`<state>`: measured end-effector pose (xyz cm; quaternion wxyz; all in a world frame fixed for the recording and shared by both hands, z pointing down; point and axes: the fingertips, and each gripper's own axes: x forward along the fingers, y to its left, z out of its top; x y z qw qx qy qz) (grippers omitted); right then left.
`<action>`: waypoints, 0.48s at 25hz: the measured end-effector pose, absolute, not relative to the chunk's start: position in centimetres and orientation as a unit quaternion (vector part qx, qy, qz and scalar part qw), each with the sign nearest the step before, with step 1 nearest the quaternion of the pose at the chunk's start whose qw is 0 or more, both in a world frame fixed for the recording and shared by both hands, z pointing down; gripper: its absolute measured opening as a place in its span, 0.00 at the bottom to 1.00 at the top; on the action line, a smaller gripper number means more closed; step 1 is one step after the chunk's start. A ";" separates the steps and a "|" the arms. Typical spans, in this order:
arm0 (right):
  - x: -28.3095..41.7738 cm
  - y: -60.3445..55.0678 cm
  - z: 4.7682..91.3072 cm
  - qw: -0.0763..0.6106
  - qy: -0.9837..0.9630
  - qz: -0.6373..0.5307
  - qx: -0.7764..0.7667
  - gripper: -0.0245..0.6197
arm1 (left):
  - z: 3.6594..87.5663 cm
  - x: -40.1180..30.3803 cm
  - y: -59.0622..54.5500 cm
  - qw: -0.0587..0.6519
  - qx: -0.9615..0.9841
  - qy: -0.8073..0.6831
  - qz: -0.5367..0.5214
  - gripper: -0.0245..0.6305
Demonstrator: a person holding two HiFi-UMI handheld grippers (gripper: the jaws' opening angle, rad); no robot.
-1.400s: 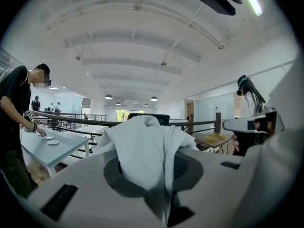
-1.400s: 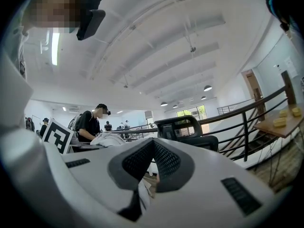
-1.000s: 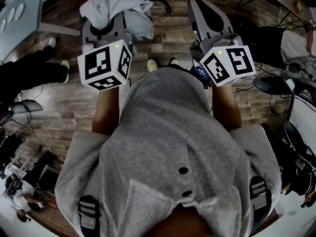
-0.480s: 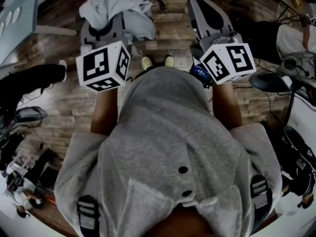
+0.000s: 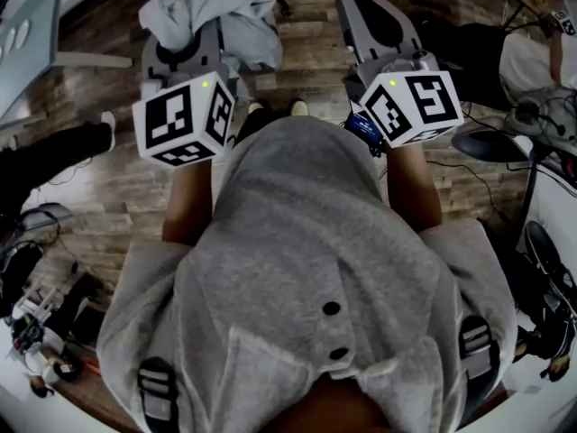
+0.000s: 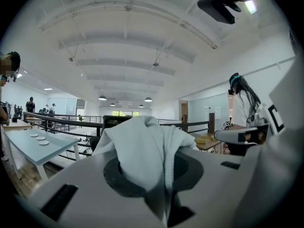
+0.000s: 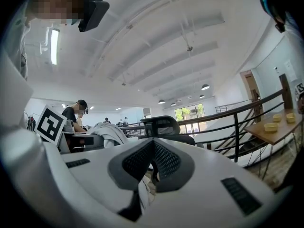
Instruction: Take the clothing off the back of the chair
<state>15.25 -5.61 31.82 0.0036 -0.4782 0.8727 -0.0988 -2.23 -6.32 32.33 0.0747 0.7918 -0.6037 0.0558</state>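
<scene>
A light grey garment (image 5: pixel 212 12) hangs bunched from my left gripper (image 5: pixel 200 32), which is shut on it. In the left gripper view the cloth (image 6: pixel 140 148) fills the gap between the jaws and rises above them. Behind it shows the top of a dark chair (image 6: pixel 113 122). My right gripper (image 5: pixel 377 14) is held beside the left one with its jaws together and nothing between them. The black office chair (image 7: pixel 166 126) stands ahead in the right gripper view, and the garment (image 7: pixel 108 132) shows to its left. Both grippers are held out in front of the person's grey hoodie (image 5: pixel 315 269).
A pale table (image 6: pixel 33 146) stands at the left, and a dark railing (image 7: pixel 236 127) runs at the right. A bystander's dark legs (image 5: pixel 45 156) reach in from the left. Cables and gear (image 5: pixel 36 318) litter the wooden floor, and a black stool (image 5: pixel 494 144) stands at the right.
Both grippers have drifted slightly up the picture with the garment still held in the left one. The bystander's legs at the left have shifted down and outward.
</scene>
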 end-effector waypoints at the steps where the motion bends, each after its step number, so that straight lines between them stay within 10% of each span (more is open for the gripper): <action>1: 15.8 -5.4 31.9 0.005 0.873 -0.099 -0.478 0.05 | 32.4 -1.6 -6.1 0.075 0.793 -0.602 0.056 0.18; 12: 17.2 -4.8 30.4 0.004 0.875 -0.093 -0.476 0.05 | 30.9 0.0 -4.9 0.075 0.792 -0.604 0.051 0.18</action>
